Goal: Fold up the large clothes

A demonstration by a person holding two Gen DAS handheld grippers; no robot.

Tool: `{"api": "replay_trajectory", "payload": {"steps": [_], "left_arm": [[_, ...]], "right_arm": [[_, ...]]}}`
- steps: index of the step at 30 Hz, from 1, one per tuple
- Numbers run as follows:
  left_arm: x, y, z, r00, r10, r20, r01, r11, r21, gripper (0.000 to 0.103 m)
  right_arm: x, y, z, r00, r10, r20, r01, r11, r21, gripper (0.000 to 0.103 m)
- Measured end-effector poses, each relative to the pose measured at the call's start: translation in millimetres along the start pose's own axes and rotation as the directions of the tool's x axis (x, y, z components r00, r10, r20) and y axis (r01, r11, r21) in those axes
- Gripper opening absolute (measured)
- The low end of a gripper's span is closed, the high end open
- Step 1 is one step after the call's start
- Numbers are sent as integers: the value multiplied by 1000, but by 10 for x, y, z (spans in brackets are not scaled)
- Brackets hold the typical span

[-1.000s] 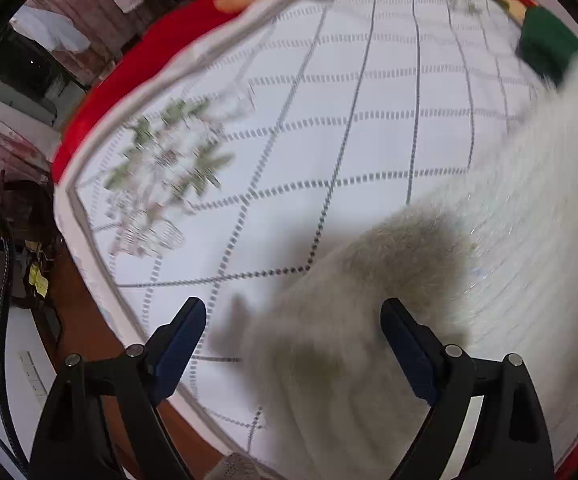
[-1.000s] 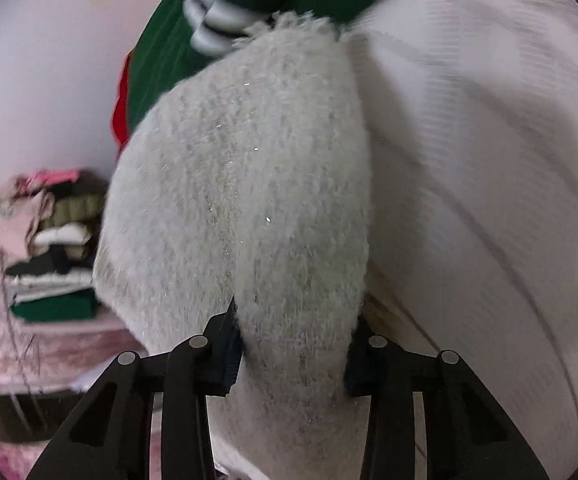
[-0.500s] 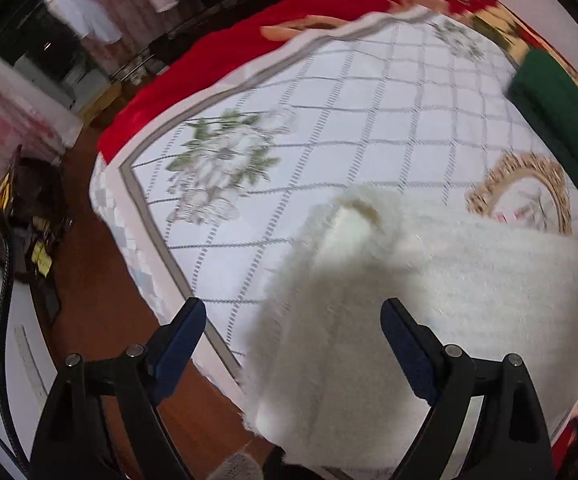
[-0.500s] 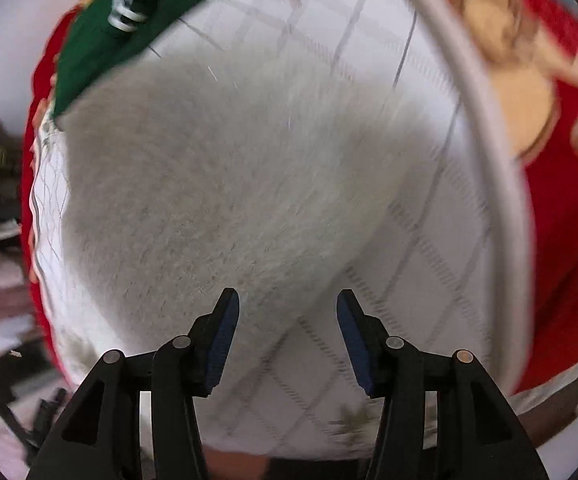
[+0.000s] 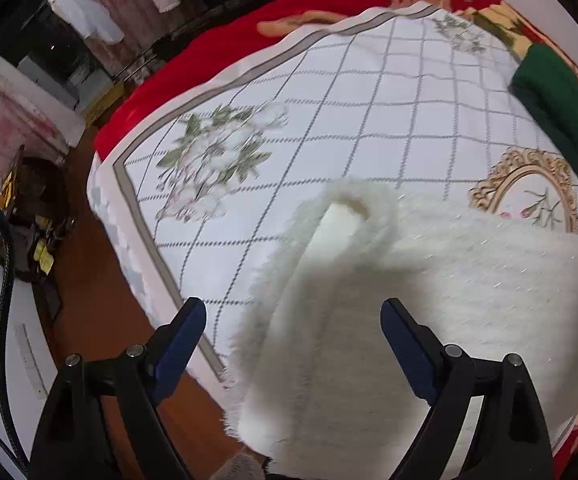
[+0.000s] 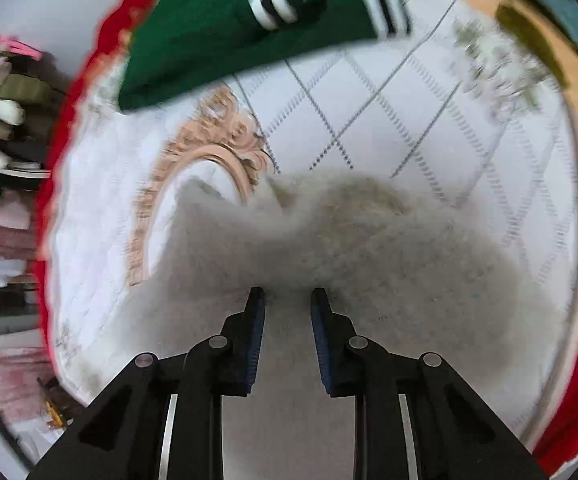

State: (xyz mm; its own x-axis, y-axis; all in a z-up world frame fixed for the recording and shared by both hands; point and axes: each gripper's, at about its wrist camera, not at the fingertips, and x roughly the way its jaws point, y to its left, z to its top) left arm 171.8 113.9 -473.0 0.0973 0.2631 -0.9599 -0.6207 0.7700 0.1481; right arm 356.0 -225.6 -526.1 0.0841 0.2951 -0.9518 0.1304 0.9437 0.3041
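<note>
White sweater [image 5: 429,280] lying on bed [image 5: 349,92], hanging over near edge. Left gripper [image 5: 293,328] hovering wide, empty, sweater directly beneath. Right gripper [image 6: 288,300] narrowing, fingers [image 6: 255,320] straddling fuzzy fabric, grip uncertain.

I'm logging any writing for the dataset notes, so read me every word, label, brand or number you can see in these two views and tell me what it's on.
None can be read.
White fuzzy garment: no tag or print visible.
Green garment: white stripes only, no lettering.
Bed cover: flowers and a grid, no words.
Small yellow items on the dark furniture: too small and blurred to tell if they carry text.
</note>
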Motion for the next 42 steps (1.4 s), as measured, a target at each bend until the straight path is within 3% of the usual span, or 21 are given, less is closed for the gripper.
{"api": "replay_trajectory", "payload": {"steps": [1,3,9,13,15,16,17,18,25,30,34,37,39,42], "left_arm": [[20,33,-20,1000,2,-5,-3,1000,-7,90],[66,96,-57,1000,-9,-16,8,1000,-27,90],[468,-65,92,990,-129,-60,128,991,-28,89],[923,-167,283,960,-238,-147,228,970,-80,87],[995,-146,328,957,-256,-137,245,965,-92,62],[948,-118,351,957,-269,-106,262,962,-82,36],[895,-106,362,955,-281,-92,276,959,-64,23],[827,-84,363,949,-304,-80,301,952,-52,18],[597,155,440,936,-349,-52,344,935,-87,15],[905,327,527,963,-265,-54,257,959,-115,15],[1040,428,570,964,-258,-58,249,959,-136,15],[1003,425,555,962,-264,-64,255,959,-123,16],[941,401,539,965,-253,-69,245,963,-110,20],[717,371,498,976,-209,-54,205,976,-77,25]], "right_arm": [[235,-1,58,999,-17,-43,18,1000,16,25],[409,-17,134,999,-24,-42,26,999,46,25],[108,167,14,997,-78,-28,76,995,-66,25],[-95,179,-132,998,-53,-43,50,996,-69,26],[-160,172,-209,998,-41,-50,38,997,-63,26],[-168,180,-233,998,-35,-56,31,998,-62,27],[-182,179,-239,998,-24,-63,21,998,-61,27],[-195,171,-280,998,-18,-66,14,998,-63,27],[-111,196,-481,992,-15,-124,4,996,-87,27],[-144,220,-496,993,-7,-115,-3,996,-84,27],[-95,242,-440,993,-28,-114,15,994,-107,27],[231,128,-371,982,-51,-181,36,996,-86,26],[492,-23,-305,973,-17,-230,14,1000,-14,26],[412,-13,-196,974,-13,-224,13,1000,0,26]]}}
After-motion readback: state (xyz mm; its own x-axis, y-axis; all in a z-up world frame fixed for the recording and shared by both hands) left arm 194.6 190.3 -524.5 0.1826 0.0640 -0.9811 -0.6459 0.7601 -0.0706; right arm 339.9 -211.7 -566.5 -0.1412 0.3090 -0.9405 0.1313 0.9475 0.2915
